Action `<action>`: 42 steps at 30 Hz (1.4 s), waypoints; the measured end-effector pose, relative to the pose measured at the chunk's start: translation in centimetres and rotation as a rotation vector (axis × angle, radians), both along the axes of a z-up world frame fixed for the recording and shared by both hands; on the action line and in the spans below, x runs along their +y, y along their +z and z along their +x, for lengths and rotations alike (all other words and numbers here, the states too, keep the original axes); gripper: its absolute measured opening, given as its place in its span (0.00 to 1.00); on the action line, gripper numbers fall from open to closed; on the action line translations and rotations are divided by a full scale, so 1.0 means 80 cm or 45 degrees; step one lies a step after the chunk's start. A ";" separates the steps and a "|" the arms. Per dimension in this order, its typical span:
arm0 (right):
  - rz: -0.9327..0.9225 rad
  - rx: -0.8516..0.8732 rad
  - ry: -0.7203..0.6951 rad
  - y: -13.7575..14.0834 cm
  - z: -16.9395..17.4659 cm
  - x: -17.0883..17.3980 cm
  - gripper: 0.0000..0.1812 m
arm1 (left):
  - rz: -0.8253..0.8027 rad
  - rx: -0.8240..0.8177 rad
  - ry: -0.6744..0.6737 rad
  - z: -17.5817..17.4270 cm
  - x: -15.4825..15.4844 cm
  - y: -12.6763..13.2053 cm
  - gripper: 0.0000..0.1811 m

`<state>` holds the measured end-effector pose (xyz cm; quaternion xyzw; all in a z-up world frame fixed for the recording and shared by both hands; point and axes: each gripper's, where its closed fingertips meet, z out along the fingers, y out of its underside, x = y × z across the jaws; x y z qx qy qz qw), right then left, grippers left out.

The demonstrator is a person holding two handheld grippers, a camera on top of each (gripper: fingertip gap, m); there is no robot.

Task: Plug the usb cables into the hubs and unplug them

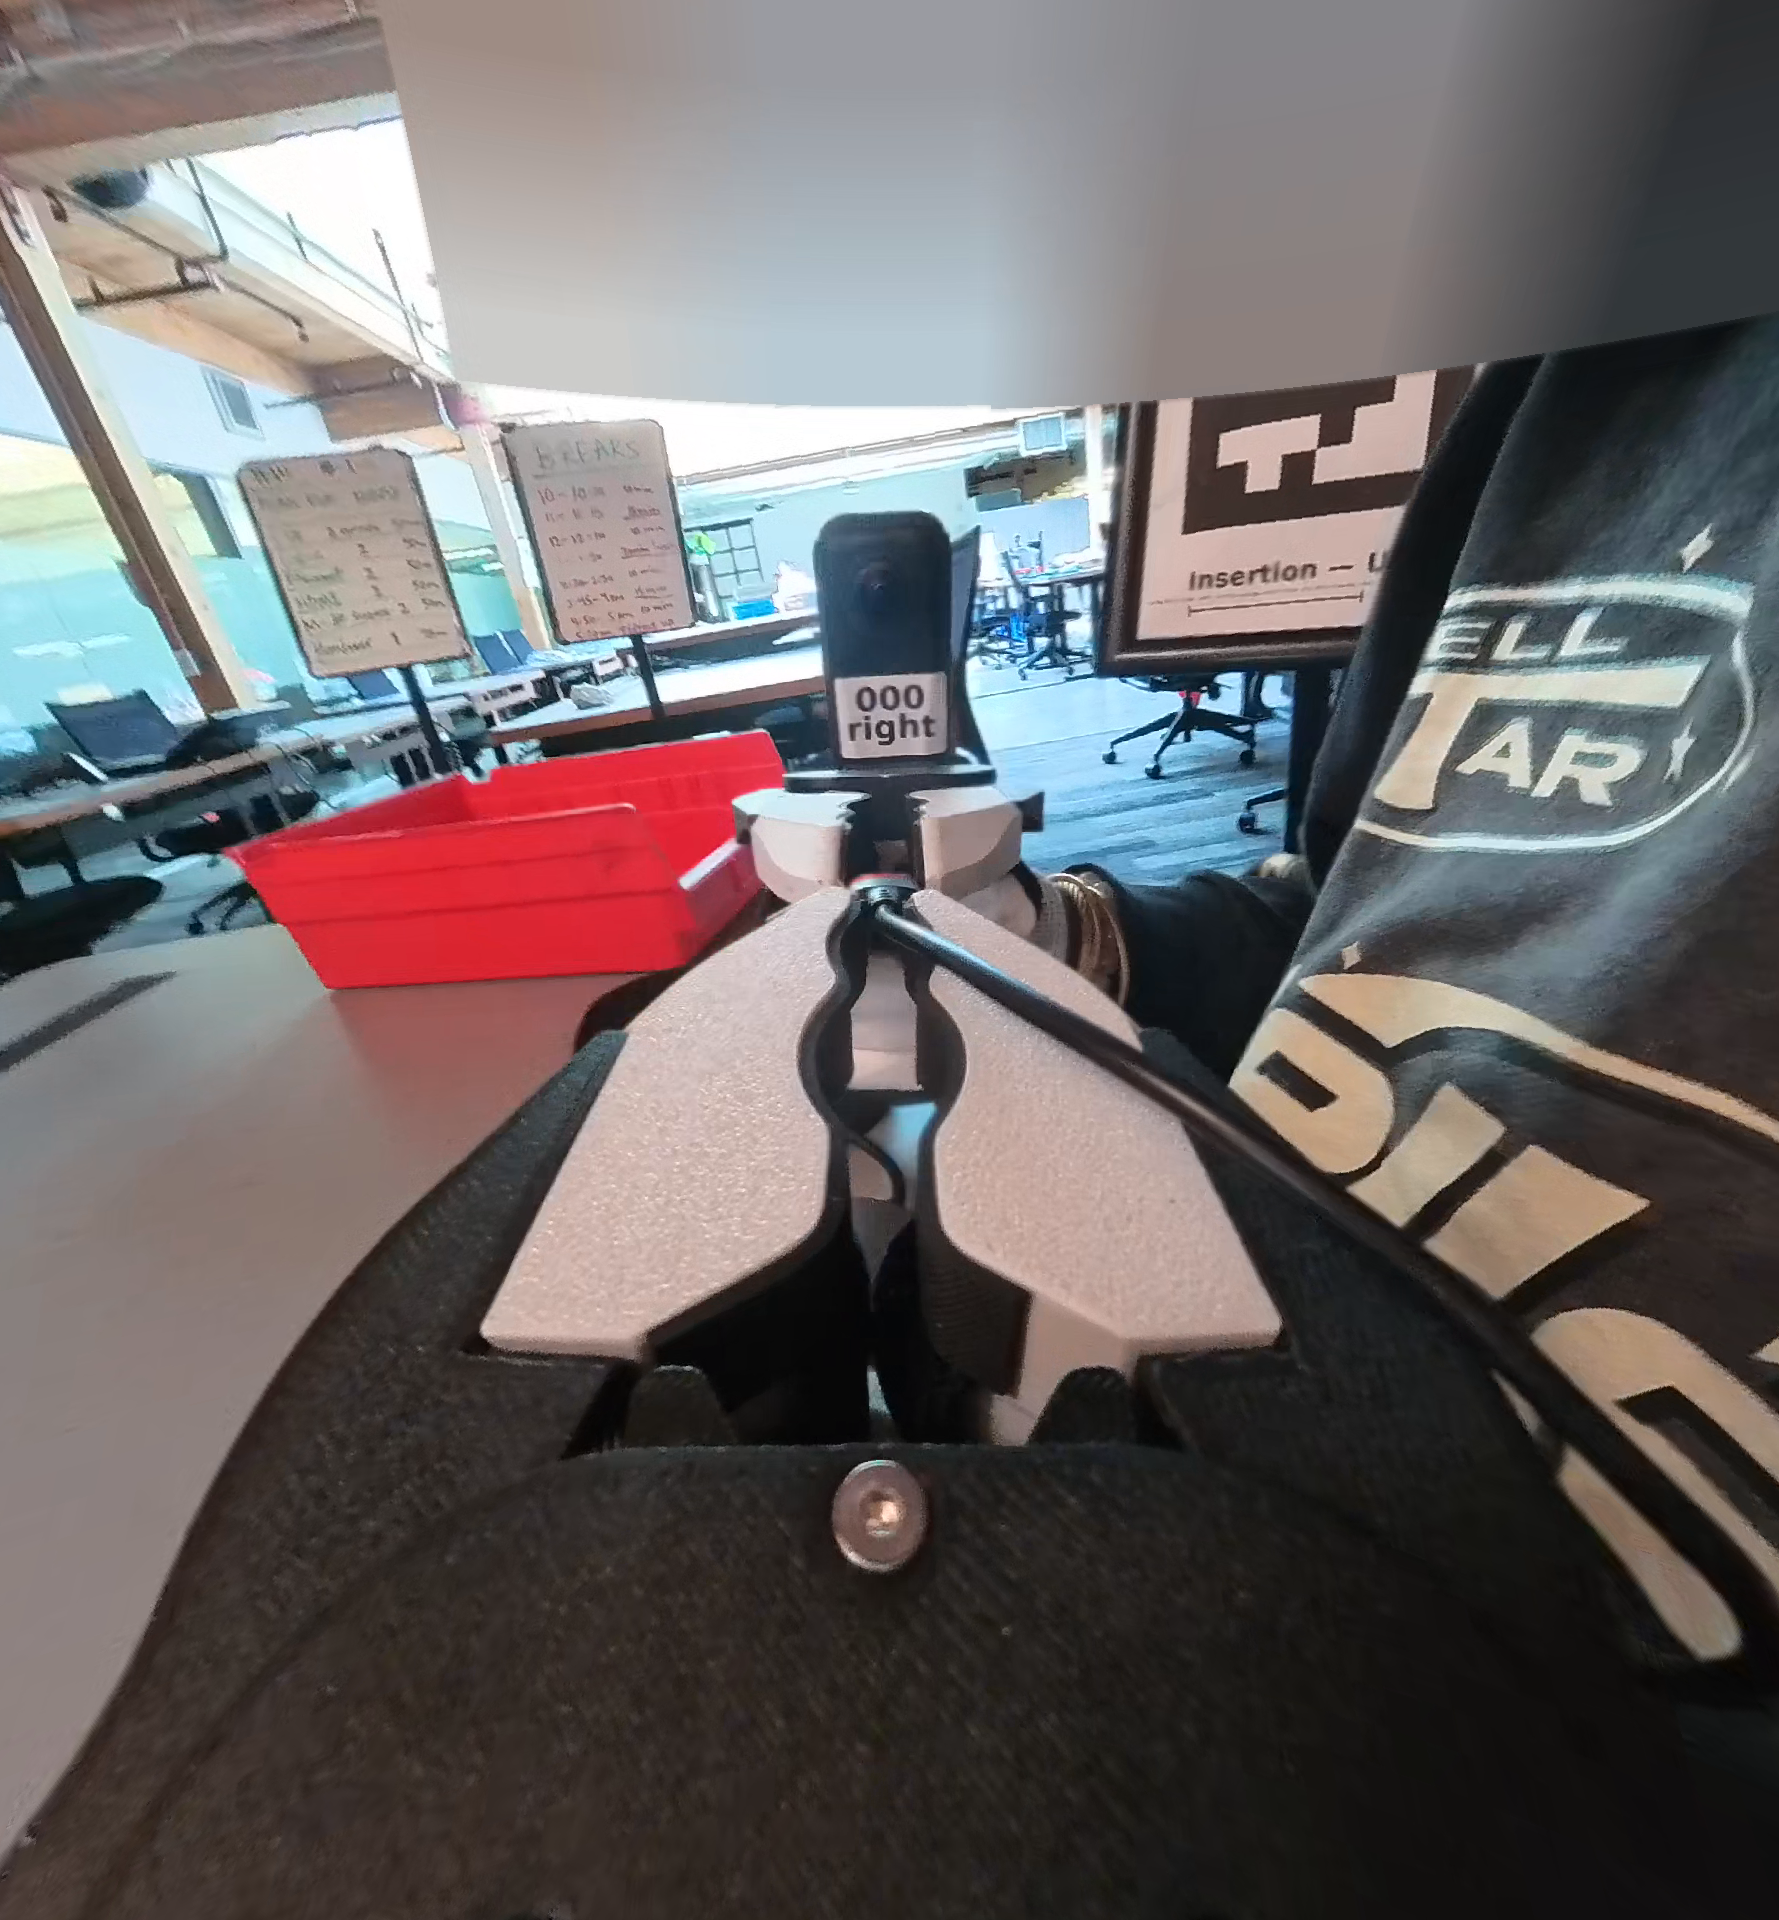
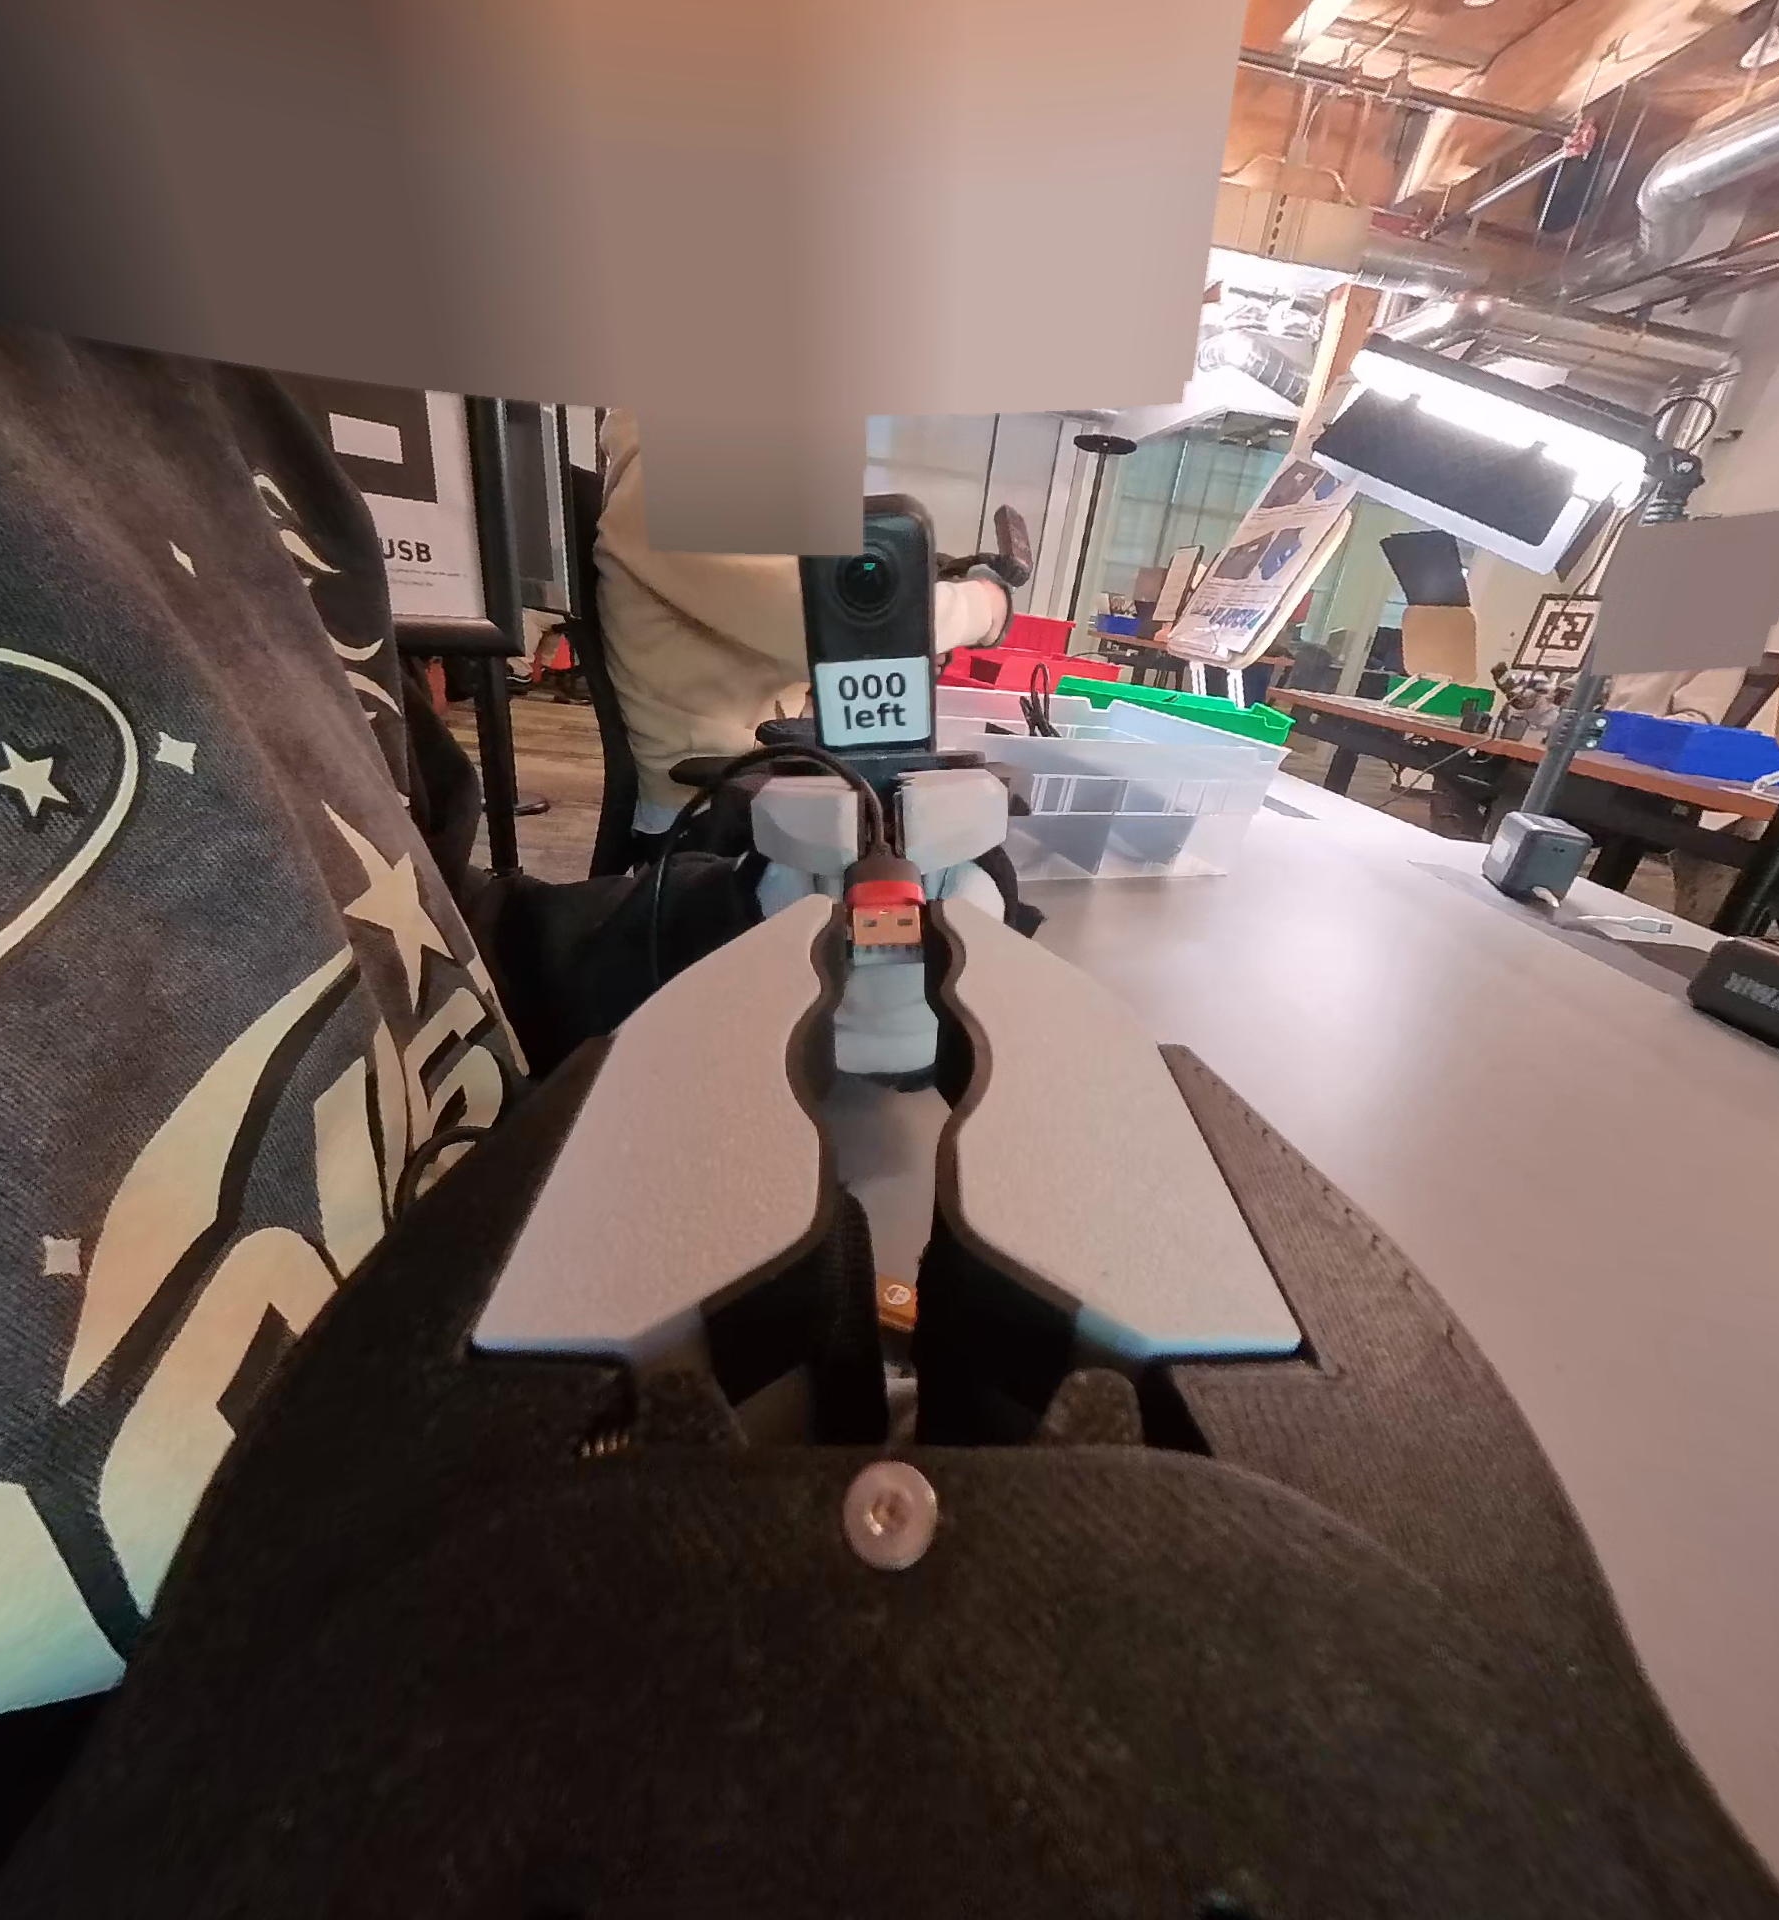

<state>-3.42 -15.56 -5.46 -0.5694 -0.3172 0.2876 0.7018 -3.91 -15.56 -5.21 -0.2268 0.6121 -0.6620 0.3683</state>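
The two grippers face each other tip to tip above the grey table [image 2: 1384, 1091]. A USB cable plug [image 2: 883, 914], with a red and black body and its metal end towards the right wrist camera, sits between the tips of my right gripper [image 2: 885, 925], which look closed on it. My left gripper [image 1: 880, 896] is shut on the black cable [image 1: 1124, 1049] just behind the plug, and the cable trails back to the right across a person's dark sweatshirt [image 1: 1591, 935]. A black hub-like box [image 2: 1773, 997] lies on the table at the far right.
A red bin [image 1: 511, 873] stands on the table beyond the grippers in the left wrist view. A clear divided bin [image 2: 1124, 800], a small grey cube [image 2: 1534, 852] and a white cable [image 2: 1623, 925] lie on the table. The person stands close beside both grippers. Left and right tips are no more than a few centimetres apart.
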 end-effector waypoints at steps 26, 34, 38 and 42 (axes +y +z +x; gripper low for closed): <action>-0.974 -0.703 -0.473 -0.161 0.026 0.042 0.18 | 0.085 0.055 0.605 -0.007 0.104 0.013 0.03; -0.765 -0.193 -0.608 -0.094 0.060 0.061 0.17 | 0.298 -0.124 0.942 -0.005 0.117 0.029 0.03; -0.617 0.179 -0.523 -0.045 0.074 0.058 0.17 | 0.440 -0.210 0.978 0.006 0.093 0.028 0.03; -0.617 0.331 -0.402 -0.033 0.067 0.053 0.17 | 0.520 -0.159 0.951 0.022 0.080 0.008 0.03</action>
